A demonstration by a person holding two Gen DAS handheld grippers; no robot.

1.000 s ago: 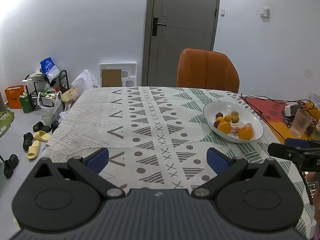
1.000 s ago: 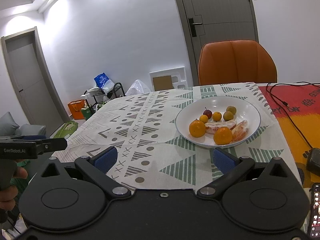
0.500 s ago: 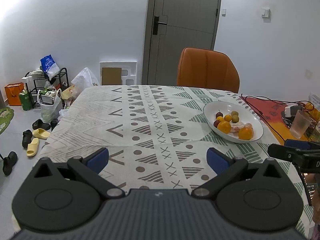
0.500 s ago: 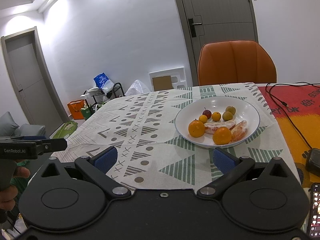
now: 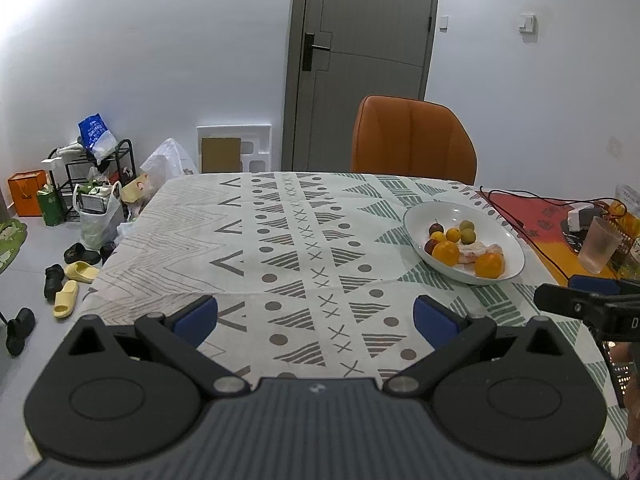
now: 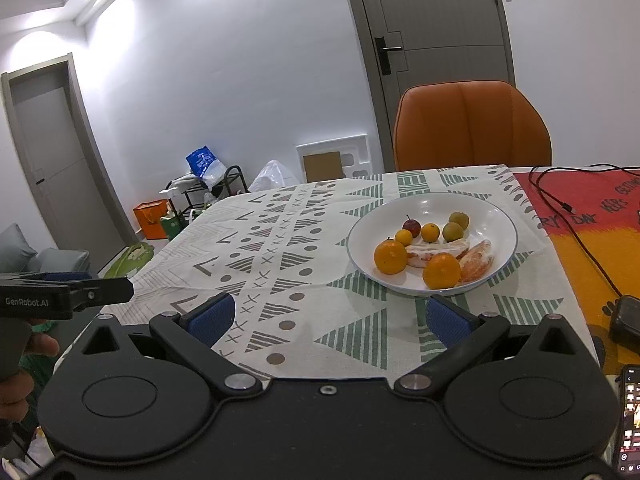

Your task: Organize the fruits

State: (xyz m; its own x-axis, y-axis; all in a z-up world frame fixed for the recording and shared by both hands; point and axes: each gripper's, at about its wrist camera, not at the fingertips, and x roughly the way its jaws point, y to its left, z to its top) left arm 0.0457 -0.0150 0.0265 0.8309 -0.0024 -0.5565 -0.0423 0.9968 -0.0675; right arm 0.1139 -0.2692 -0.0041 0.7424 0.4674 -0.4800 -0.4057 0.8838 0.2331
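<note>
A white bowl (image 6: 496, 216) (image 5: 512, 240) stands on the patterned tablecloth and holds two oranges (image 6: 390, 256), a red plum (image 6: 411, 225), small yellow and green fruits and peeled citrus pieces (image 6: 476, 265). My right gripper (image 6: 328, 318) is open just in front of the bowl, a little to its left, with nothing between its blue pads. My left gripper (image 5: 316, 314) is open over the near middle of the table, well left of the bowl, and holds nothing.
An orange chair (image 5: 414, 140) stands behind the table. A red-orange mat (image 6: 600, 240) with a black cable (image 6: 576, 236) lies right of the bowl. A plastic cup (image 5: 600, 244) and a phone (image 6: 630, 416) sit at the right. Shoes and bags clutter the floor (image 5: 72, 240) at left.
The left gripper has risen a little and tilted up, so the table looks slightly farther. The right gripper has barely moved. Both stay open.
</note>
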